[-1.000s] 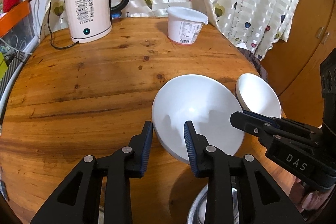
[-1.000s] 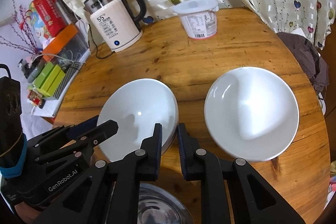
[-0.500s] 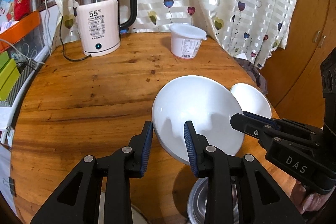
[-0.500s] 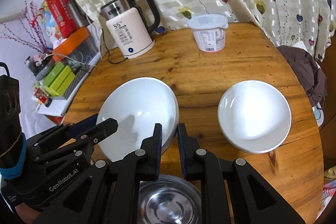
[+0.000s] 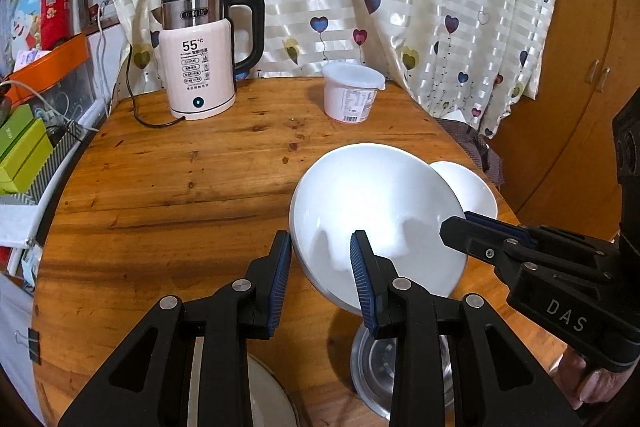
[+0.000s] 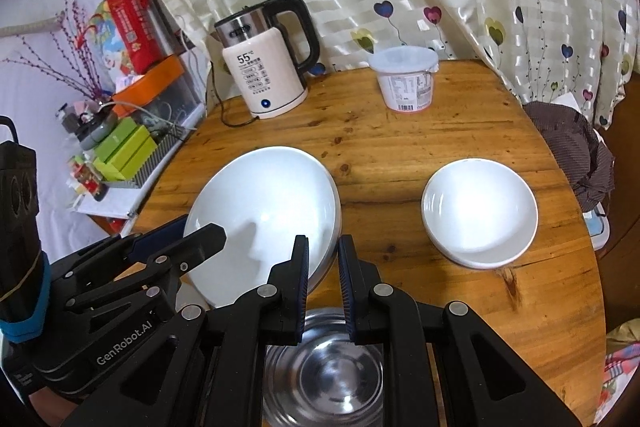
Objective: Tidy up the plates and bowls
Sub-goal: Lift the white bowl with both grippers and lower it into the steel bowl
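A large white bowl (image 5: 380,211) hangs tilted above the round wooden table (image 5: 180,187), held from both sides. My left gripper (image 5: 320,251) is shut on its near-left rim, one finger inside the bowl and one outside. My right gripper (image 6: 324,253) is shut on the opposite rim of the same bowl (image 6: 260,211). The left wrist view shows the right gripper's tip (image 5: 454,229) at the bowl's right edge. A smaller white dish (image 6: 480,215) rests on the table to the right. Under the held bowl sits a steel bowl (image 6: 332,367).
An electric kettle (image 5: 200,67) with its cord and a white lidded tub (image 5: 352,95) stand at the table's back by the curtain. A pale plate (image 5: 272,399) lies at the near left. Boxes and clutter (image 6: 124,147) crowd a shelf left of the table.
Both grippers have risen and drawn back together with the large bowl. The table, kettle and small dish look farther away, and more of the steel bowl shows below.
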`<state>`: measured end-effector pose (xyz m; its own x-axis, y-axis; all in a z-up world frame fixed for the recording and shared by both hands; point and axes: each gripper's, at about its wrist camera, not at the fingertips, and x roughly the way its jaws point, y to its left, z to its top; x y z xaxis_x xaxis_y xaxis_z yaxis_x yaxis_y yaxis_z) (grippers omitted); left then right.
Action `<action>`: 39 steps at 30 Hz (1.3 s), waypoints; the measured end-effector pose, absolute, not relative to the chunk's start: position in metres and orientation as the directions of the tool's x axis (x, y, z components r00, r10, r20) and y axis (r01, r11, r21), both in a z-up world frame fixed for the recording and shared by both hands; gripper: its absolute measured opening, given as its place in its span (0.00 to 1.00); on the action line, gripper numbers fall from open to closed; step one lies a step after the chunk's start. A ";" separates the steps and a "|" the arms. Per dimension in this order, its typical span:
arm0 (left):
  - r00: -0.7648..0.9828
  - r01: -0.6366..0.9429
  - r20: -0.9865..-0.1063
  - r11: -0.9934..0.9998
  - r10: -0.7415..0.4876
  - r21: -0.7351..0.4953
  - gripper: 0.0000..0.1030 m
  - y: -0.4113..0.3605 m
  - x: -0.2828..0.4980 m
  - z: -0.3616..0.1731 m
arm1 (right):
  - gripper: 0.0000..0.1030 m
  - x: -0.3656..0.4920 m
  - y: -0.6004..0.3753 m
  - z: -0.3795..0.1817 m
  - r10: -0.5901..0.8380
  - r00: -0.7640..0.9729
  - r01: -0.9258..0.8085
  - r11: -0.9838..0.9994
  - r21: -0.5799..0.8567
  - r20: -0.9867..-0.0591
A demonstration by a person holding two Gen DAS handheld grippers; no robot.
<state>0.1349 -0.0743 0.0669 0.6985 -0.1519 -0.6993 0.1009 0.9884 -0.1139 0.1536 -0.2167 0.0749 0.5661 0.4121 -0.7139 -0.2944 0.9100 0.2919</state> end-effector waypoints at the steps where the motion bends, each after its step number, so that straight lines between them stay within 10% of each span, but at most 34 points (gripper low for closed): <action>1: 0.700 0.101 -0.698 0.988 -0.151 -0.113 0.31 -0.075 0.132 0.068 | 0.14 0.151 -0.217 0.076 0.412 0.568 -0.295 0.910 0.291 -0.713; 39: 0.562 0.170 -0.794 0.972 -0.232 -0.163 0.31 -0.115 0.086 0.020 | 0.14 0.089 -0.255 0.033 0.359 0.496 -0.197 0.933 0.301 -0.791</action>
